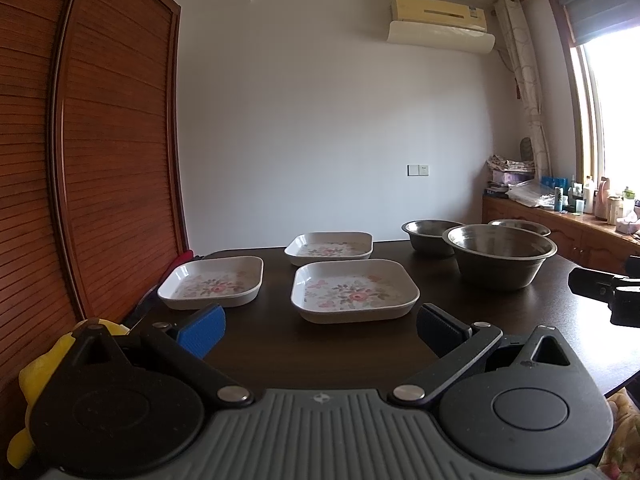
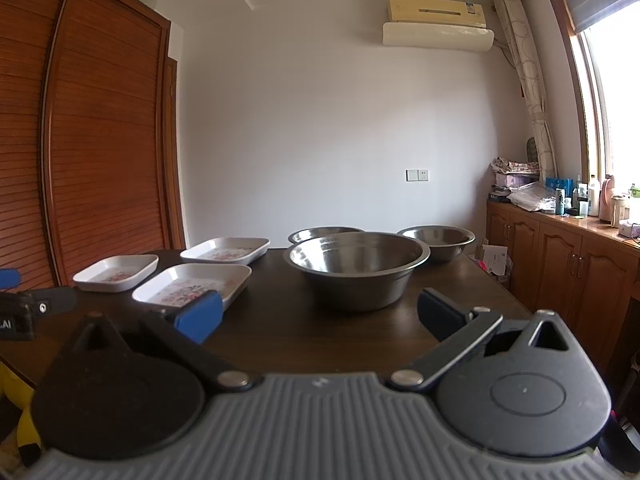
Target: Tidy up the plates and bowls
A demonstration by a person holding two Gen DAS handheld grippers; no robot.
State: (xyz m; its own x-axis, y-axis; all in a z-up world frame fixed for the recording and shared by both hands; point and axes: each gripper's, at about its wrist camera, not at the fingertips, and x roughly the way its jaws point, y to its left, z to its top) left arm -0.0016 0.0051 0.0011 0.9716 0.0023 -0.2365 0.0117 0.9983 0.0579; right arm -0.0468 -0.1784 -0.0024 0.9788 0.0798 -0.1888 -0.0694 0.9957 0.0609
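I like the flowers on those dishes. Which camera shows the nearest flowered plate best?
The left wrist view: the nearest flowered plate lies straight ahead, whole, its pink blooms clear. In the right wrist view that plate sits off to the left, flatter, partly hidden by a blue finger pad.

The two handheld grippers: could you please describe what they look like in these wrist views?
The left gripper and right gripper look identical: a ribbed grey base plate, two black round housings, black linkage arms with silver pivot bolts, and blue textured pads on the fingers. The left gripper's black side, seen from the right wrist, carries white lettering. No hands or sleeves show.
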